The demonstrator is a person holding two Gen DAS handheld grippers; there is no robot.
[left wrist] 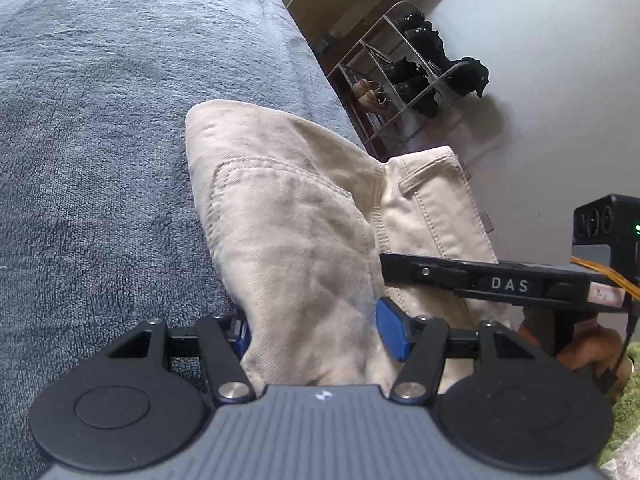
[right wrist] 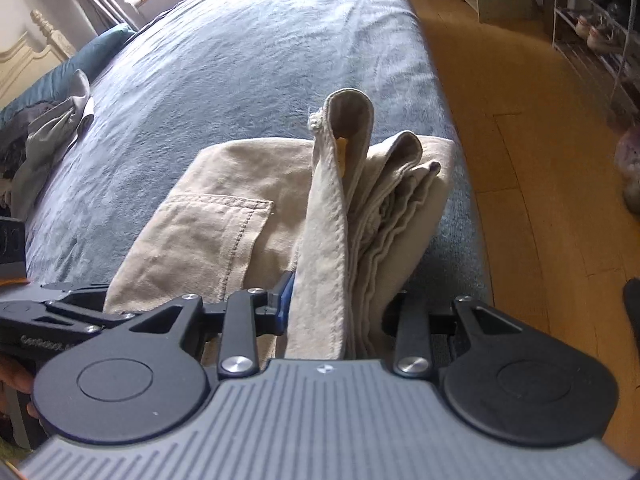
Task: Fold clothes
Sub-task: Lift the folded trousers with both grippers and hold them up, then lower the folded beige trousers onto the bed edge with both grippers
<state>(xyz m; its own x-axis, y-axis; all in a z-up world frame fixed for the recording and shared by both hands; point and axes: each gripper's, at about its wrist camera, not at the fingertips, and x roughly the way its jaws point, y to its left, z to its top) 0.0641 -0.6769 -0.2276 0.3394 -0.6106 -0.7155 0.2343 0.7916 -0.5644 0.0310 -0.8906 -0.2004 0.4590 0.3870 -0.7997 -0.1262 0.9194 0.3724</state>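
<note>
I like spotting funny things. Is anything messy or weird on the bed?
Mostly tidy. The tan trousers sit half folded at the bed's edge, one thick wad of layers sticking up between the right tongs. A crumpled heap of clothes lies unfolded at the far end. Nothing looks torn or spilled.

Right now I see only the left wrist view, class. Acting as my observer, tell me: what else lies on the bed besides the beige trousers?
Observer: A heap of grey clothes lies on the bed near a teal pillow, toward the headboard end.
Operator: What is my other hand gripping?
Observer: The right fingers clamp several stacked layers of the trousers, standing on edge.
</note>
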